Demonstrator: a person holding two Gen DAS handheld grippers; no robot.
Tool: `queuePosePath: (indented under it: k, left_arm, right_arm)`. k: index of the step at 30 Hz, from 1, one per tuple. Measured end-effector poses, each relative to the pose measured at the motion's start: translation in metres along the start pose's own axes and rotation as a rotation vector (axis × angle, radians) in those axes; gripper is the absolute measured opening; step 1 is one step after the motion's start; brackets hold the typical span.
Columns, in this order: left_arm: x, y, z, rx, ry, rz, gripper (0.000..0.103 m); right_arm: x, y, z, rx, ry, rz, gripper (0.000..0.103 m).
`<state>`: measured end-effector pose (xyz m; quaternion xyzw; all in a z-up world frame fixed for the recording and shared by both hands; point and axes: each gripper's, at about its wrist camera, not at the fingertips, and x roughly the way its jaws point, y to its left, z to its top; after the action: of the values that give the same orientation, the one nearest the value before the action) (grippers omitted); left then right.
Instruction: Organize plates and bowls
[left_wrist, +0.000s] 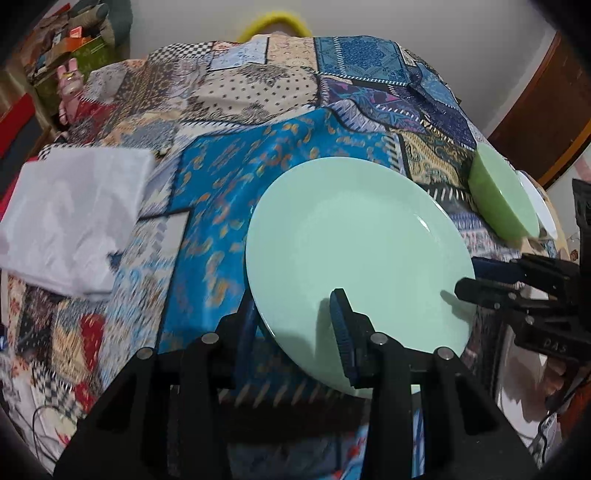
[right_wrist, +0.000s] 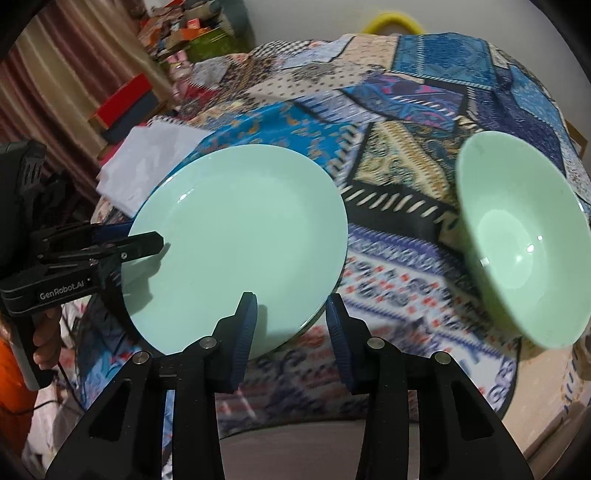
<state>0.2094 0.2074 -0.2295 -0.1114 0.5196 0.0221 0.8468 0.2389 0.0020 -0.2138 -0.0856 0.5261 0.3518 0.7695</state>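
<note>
Colourful patchwork cloth (right_wrist: 406, 177) is lying under everything, both the left gripper (left_wrist: 295, 325) and right gripper (right_wrist: 291, 317) are pinching the green plate (right_wrist: 236, 236), and the green bowl (right_wrist: 524, 240) is sitting apart, not stacked yet.

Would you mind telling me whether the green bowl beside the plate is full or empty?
Empty. The right wrist view looks straight into the green bowl and shows only its bare, glossy inside with light reflections, nothing in it.
</note>
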Motion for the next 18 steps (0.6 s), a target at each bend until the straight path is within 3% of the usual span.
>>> queuePosePath:
  k: [7,18]
  left_arm:
    - [-0.014,0.008,-0.028,0.01,0.025,-0.013,0.039]
    - [-0.003,0.014,-0.023,-0.026,0.006,-0.013,0.039]
  right_arm:
    - [0.008,0.015,-0.005,-0.054,0.036,0.002,0.03]
    - [0.03,0.007,0.018,-0.043,0.047,-0.009,0.024]
